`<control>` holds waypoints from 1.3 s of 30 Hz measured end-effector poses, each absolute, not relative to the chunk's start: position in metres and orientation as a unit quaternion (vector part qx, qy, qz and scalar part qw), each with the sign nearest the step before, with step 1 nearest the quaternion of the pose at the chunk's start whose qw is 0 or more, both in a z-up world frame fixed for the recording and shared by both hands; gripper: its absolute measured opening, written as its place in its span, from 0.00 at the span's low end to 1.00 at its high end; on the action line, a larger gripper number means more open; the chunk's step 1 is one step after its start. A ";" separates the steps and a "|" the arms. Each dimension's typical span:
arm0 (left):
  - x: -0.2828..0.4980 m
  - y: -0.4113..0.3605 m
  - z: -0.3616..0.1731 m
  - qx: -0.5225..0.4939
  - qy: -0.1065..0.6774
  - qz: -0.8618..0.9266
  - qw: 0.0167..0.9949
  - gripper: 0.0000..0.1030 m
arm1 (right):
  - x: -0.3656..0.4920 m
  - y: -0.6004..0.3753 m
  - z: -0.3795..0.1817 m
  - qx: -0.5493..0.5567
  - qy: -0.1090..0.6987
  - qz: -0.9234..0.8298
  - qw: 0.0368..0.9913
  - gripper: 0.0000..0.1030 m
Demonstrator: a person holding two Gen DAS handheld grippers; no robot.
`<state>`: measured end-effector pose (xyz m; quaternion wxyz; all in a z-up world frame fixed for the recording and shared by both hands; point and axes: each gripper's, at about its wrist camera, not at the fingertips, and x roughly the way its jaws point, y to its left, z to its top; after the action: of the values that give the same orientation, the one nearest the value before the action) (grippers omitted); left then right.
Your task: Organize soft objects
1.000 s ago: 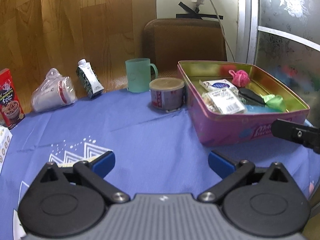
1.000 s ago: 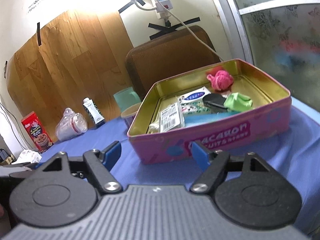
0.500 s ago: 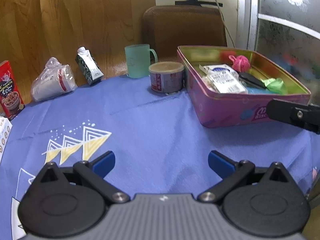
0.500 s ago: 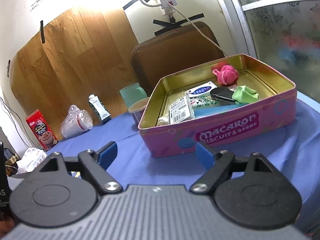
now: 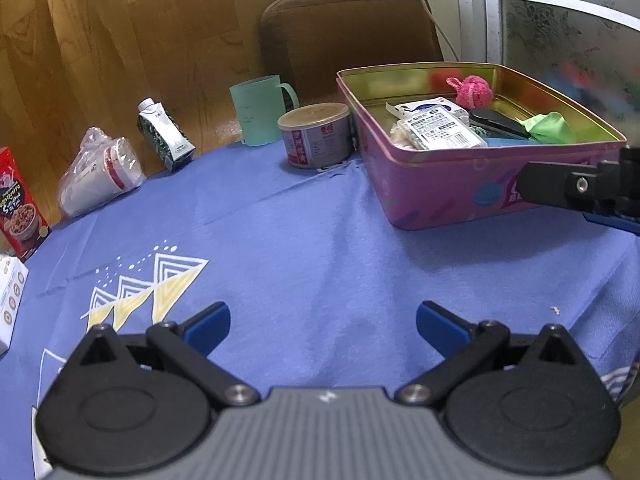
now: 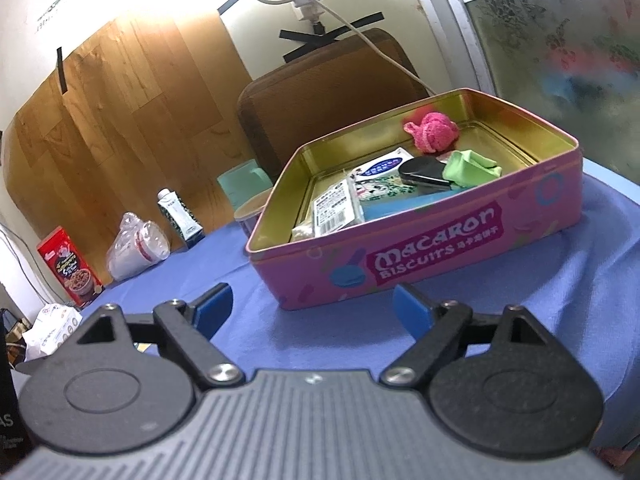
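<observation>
The left gripper (image 5: 322, 322) gapes empty over the blue tablecloth (image 5: 320, 240); right of it, the right gripper (image 6: 312, 306), jaws just widened, holds nothing. Ahead sits the pink macaron tin (image 6: 420, 264) holding a pink knitted ball (image 6: 434, 132) and, seemingly, green cloth (image 6: 470, 170); approach high, clearing the rim.

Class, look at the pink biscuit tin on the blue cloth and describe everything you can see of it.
The pink biscuit tin is a shallow rectangular metal box with rounded corners, lidless, gold inside. Its side reads "Macaron Biscuits" among pastel shapes. It sits flat on the blue cloth, close beside a round can. Inside lie a pink knitted ball, a green cloth piece, a black case and labelled packets.
</observation>
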<state>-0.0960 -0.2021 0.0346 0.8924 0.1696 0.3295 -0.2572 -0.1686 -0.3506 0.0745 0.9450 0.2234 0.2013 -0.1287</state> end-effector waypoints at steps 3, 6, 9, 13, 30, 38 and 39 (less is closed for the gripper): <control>-0.097 -0.205 0.033 0.175 0.328 -0.259 0.891 1.00 | -0.169 -0.353 0.074 0.227 0.201 -0.133 0.944 0.87; -0.097 -0.205 0.032 0.179 0.328 -0.261 0.890 1.00 | -0.170 -0.354 0.072 0.230 0.200 -0.135 0.943 0.87; -0.097 -0.206 0.032 0.179 0.331 -0.264 0.888 1.00 | -0.170 -0.355 0.071 0.234 0.200 -0.137 0.941 0.87; -0.097 -0.205 0.033 0.173 0.337 -0.269 0.885 1.00 | -0.170 -0.355 0.070 0.239 0.201 -0.137 0.940 0.87; -0.099 -0.194 0.036 0.164 0.332 -0.272 0.888 1.00 | -0.171 -0.346 0.074 0.226 0.198 -0.137 0.944 0.87; -0.097 -0.187 0.036 0.155 0.333 -0.272 0.890 1.00 | -0.167 -0.338 0.074 0.216 0.203 -0.134 0.946 0.87; -0.097 -0.187 0.036 0.154 0.334 -0.272 0.890 1.00 | -0.167 -0.335 0.074 0.214 0.203 -0.136 0.946 0.87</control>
<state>-0.0970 -0.1868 0.0361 0.8896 0.1535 0.3336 -0.2717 -0.1667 -0.3352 0.0739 0.9457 0.2142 0.2033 -0.1357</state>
